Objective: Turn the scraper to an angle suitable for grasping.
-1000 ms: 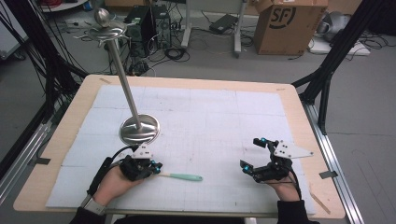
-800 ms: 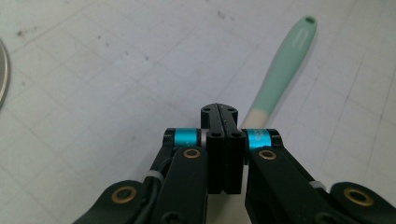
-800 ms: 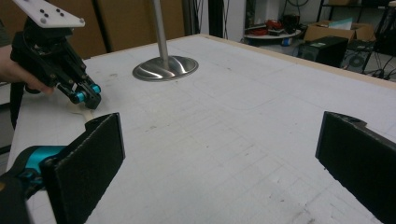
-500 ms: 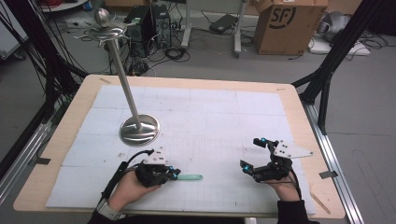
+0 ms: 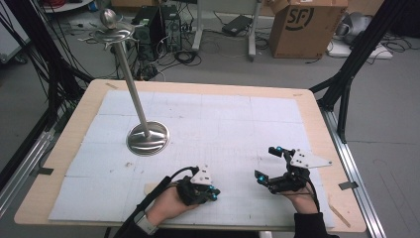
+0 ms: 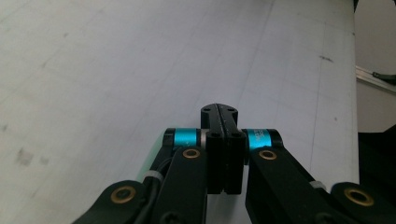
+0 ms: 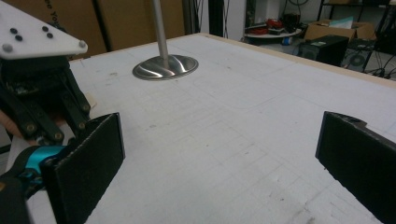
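High view: left gripper (image 5: 210,191) low at the table's (image 5: 307,106) near edge, right gripper (image 5: 265,162) well apart beside it, metal stand (image 5: 147,139) upright beyond the left one. Left gripper view: left gripper (image 6: 219,112) clenched, nothing seen between the tips; a pale green sliver (image 6: 150,164) lies beneath its linkage, behind the tips, long axis hidden. Right gripper view: right gripper (image 7: 219,163) released, empty, farther off.

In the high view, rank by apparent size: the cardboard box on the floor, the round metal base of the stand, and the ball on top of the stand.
1. cardboard box, largest though farthest away.
2. round metal base on the table.
3. ball on top of the stand, clearly smallest.
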`<state>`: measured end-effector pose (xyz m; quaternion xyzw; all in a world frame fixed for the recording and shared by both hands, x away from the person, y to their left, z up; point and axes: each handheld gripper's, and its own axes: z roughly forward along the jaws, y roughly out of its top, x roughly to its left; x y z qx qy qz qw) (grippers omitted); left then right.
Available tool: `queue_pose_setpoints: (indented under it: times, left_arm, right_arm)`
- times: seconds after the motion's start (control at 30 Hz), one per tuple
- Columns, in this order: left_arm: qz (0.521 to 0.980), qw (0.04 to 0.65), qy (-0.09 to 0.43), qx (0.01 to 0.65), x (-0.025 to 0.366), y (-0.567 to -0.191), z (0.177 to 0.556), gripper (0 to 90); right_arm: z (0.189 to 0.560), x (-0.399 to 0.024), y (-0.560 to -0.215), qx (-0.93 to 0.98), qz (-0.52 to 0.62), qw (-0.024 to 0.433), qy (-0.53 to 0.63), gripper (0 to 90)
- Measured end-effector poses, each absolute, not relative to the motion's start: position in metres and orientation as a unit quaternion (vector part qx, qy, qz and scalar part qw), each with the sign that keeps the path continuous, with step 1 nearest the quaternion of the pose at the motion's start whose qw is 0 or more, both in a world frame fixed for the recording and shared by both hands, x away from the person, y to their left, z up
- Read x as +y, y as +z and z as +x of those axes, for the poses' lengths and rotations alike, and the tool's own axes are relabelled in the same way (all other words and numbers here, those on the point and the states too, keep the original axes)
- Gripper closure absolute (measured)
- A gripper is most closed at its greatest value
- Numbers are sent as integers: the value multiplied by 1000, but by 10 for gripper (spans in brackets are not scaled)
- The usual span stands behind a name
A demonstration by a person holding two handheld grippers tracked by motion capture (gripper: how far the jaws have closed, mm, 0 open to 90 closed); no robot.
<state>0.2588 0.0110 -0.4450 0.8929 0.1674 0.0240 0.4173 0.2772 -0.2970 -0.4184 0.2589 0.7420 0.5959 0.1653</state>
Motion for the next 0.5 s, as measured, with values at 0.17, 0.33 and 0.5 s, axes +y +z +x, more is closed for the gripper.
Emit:
queue_pose_setpoints:
  times: [0.17, 0.33, 0.5]
  left_arm:
    - [896, 412, 35, 160, 8, -445, 262, 899]
    - [898, 400, 67, 171, 17, -443, 267, 900]
    - [889, 399, 80, 210, 38, -443, 279, 900]
  right_arm:
    - [277, -297, -418, 742, 259, 163, 596, 3]
    - [276, -298, -418, 742, 260, 162, 596, 3]
    - [276, -297, -418, 742, 256, 165, 597, 4]
